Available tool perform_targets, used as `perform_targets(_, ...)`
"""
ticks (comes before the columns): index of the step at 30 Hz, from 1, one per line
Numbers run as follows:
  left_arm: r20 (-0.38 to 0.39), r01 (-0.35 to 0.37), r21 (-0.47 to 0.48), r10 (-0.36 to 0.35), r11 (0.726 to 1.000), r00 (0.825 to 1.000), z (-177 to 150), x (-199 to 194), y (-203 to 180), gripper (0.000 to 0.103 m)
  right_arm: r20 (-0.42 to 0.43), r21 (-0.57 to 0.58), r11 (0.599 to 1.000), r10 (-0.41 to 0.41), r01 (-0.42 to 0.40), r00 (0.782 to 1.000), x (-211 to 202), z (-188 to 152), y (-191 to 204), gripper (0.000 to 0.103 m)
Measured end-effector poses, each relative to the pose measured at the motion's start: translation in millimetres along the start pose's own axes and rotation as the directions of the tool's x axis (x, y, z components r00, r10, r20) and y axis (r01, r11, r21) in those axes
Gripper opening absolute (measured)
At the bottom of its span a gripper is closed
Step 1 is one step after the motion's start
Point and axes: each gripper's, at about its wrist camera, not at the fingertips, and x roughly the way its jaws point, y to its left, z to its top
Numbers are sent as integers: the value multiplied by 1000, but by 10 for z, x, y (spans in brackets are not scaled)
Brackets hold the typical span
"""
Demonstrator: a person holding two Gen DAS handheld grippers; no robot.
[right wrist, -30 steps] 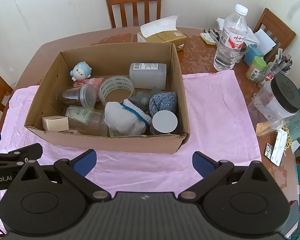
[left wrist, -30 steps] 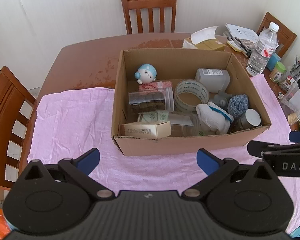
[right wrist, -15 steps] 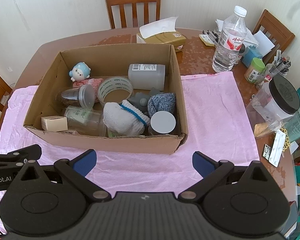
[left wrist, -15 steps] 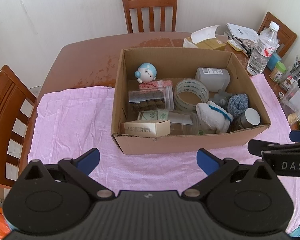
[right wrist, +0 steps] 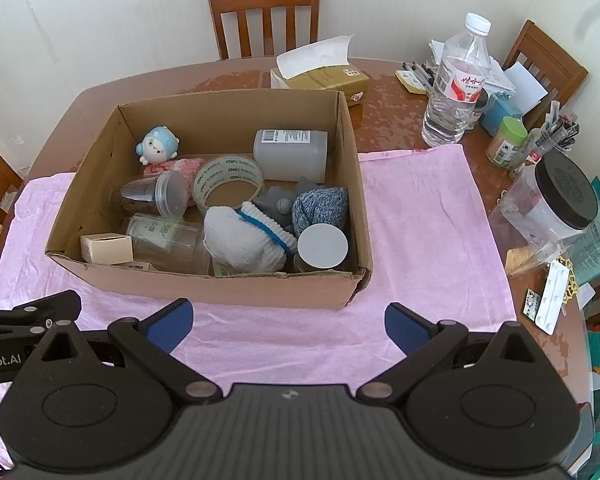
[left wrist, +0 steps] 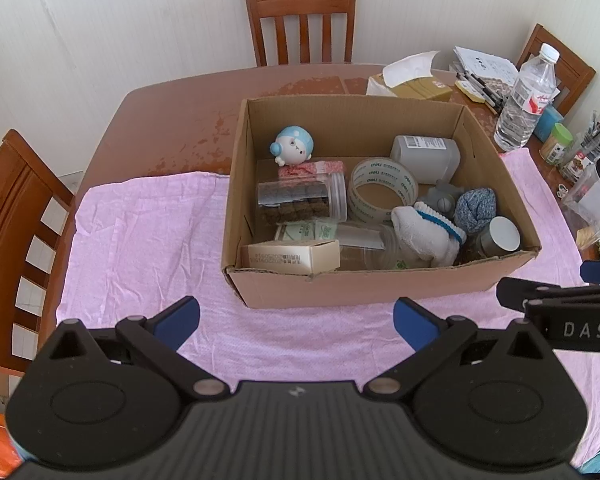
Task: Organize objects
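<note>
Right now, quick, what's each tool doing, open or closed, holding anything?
Left tool: open, holding nothing.
Right tool: open, holding nothing.

Left gripper (left wrist: 296,320) hangs wide apart over the pink cloth (left wrist: 140,240), short of the box (left wrist: 340,284). Inside: a blue-capped toy (left wrist: 294,147) at the back, tape roll (left wrist: 382,184) mid-box, a jar (left wrist: 302,200) lying on its side, a white sock (left wrist: 426,236), a small carton (left wrist: 292,258) against the near wall. The right gripper (left wrist: 560,300) pokes in from the right edge.
</note>
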Motion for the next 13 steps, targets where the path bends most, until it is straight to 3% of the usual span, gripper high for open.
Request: perform_targets(13, -4, -7, -3, 7, 1000, 1000, -4, 4, -15, 102, -1, -2, 1000, -3, 3, 1000, 6, 11, 16, 103)
